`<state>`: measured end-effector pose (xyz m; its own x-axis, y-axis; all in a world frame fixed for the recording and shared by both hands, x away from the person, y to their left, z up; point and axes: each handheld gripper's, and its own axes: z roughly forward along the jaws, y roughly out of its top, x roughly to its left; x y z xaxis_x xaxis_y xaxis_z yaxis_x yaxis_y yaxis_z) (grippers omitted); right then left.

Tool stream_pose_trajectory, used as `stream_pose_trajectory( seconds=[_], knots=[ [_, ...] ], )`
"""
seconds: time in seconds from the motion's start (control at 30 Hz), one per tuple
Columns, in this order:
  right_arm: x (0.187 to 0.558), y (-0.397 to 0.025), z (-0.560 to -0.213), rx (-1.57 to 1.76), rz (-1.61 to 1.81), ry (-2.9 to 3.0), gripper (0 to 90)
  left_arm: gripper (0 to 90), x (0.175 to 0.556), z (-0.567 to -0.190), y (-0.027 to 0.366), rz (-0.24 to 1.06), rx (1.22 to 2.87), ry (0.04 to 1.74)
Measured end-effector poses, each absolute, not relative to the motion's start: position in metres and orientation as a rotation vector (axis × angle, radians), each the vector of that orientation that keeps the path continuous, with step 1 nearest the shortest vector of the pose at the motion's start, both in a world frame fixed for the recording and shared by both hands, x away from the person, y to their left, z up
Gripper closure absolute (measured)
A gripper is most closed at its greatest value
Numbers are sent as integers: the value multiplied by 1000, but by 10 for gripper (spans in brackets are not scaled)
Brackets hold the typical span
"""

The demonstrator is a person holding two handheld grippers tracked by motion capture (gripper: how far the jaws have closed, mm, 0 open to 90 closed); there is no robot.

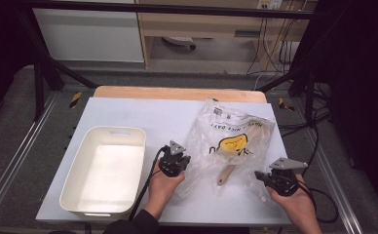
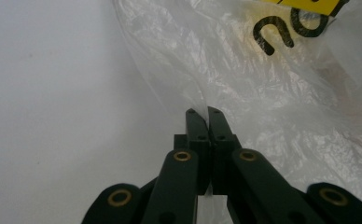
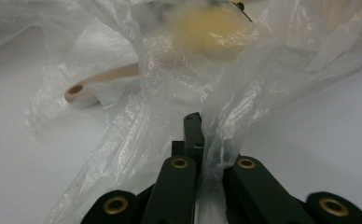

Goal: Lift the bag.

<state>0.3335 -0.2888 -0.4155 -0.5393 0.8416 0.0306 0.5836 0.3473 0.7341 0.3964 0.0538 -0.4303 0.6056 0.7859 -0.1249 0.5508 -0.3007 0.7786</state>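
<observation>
On table centre-right: bag [image 1: 228, 134], pinched at both near edges.
High view: L gripper [image 1: 174, 161] at bag's left edge, R gripper [image 1: 279, 178] at right corner; tub [image 1: 80, 161] left. L gripper view: clamped on film [image 2: 226, 79]. R gripper view: clamped on film [image 3: 226, 112], brush handle [image 3: 100, 81] inside.

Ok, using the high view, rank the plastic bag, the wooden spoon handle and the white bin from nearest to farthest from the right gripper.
1. Plastic bag: clamped in the right gripper at its near right edge.
2. Wooden spoon handle: inside the bag, left of that gripper.
3. White bin: far left of the table, beyond the left gripper.
</observation>
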Motion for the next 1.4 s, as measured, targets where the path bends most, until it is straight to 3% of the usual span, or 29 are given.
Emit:
stream_pose_trajectory(
  seconds=[1.0,1.4],
  knots=[
    [389,-231,-382,1097,1030,2360,900,900,435,-358,47,172,2064,970],
    [410,-226,-352,1068,1044,2316,900,900,456,-327,55,227,2051,935]
  ],
)
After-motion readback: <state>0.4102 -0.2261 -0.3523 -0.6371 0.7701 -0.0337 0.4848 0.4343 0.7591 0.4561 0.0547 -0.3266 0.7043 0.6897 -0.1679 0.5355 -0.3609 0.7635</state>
